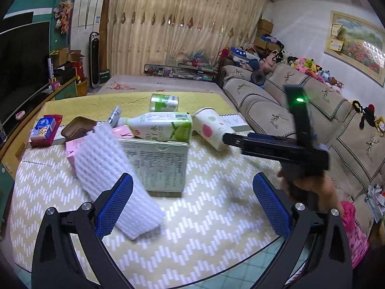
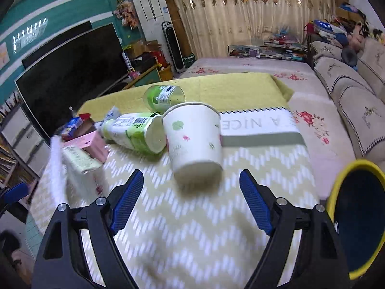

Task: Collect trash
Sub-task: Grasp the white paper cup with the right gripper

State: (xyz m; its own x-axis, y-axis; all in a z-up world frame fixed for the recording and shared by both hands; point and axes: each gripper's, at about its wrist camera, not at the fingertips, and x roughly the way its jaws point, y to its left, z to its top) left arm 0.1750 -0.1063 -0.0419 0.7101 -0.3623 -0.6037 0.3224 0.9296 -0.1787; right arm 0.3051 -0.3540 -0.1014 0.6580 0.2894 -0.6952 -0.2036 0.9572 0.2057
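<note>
Chevron-patterned cloth (image 2: pixel 192 228) covers the table I work over, with a sofa (image 1: pixel 300 110) and curtains behind. My left gripper (image 1: pixel 192 200) has its jaws spread; a white foam sleeve (image 1: pixel 113 180) leans just inside its left pad, against a pale green box (image 1: pixel 158 163). My right gripper (image 2: pixel 191 200) is spread too, empty, facing a tipped paper cup (image 2: pixel 195 142) beside a green bottle (image 2: pixel 134 130). A yellow-rimmed bin (image 2: pixel 356 219) sits at right.

home living room | sofa (image 1: pixel 276 101) with plush toys (image 1: pixel 305 65) | TV (image 2: pixel 69 77) | floor-length curtains (image 1: pixel 182 24) | framed painting (image 1: pixel 358 43) on wall
</note>
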